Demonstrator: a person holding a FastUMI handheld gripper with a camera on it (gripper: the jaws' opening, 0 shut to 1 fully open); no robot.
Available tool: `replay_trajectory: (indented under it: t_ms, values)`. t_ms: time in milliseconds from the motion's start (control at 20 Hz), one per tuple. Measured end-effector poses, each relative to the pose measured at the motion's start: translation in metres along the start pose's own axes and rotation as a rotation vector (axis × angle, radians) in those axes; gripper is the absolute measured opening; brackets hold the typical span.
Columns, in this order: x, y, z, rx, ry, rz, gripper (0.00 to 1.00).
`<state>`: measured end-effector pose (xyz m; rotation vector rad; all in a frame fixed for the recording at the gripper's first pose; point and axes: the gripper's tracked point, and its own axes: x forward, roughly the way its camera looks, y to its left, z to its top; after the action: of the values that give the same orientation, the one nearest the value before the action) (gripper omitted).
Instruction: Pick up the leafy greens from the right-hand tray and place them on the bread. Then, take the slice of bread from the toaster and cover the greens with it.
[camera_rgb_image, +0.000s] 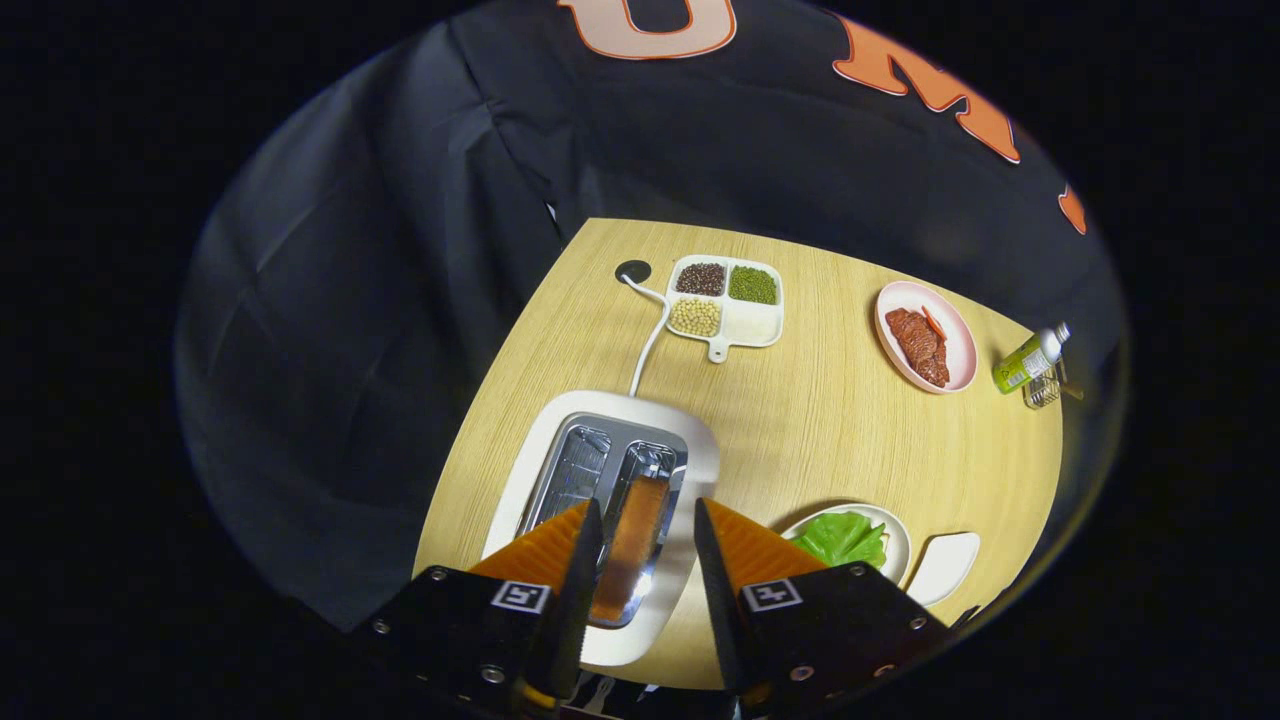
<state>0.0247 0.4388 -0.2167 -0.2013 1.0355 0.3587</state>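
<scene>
A white toaster (600, 425) stands on the wooden table directly below me, and a browned slice of bread (635, 540) stands in its right slot. My gripper (648, 506) hovers open over that slot. Its orange fingers (740, 545) sit one on each side of the slice without touching it. The left slot is empty. Just right of the right finger, the leafy greens (843, 538) lie on a round white plate (897, 548), hiding what is under them. A small white tray (948, 566) sits empty beside that plate.
Beyond the toaster sits a divided white dish (752, 325) of beans and grains, with the toaster's white cable (650, 340) running past it to a hole in the table. At the far right are a pink plate (958, 335) of meat and a green bottle (1026, 362).
</scene>
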Motion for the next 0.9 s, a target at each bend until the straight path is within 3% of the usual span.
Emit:
replay_trajectory:
  t_ms: [50, 200, 300, 450, 900]
  values:
    - [0.001, 0.001, -0.001, 0.006, 0.004, 0.002, 0.51]
    - [0.003, 0.007, -0.003, 0.036, 0.015, 0.018, 0.24]
    - [0.002, 0.009, -0.002, 0.043, 0.018, 0.020, 0.14]
    - [-0.003, 0.012, 0.001, 0.059, 0.004, 0.031, 0.09]
    - [-0.042, 0.007, 0.025, 0.082, -0.085, 0.067, 0.09]
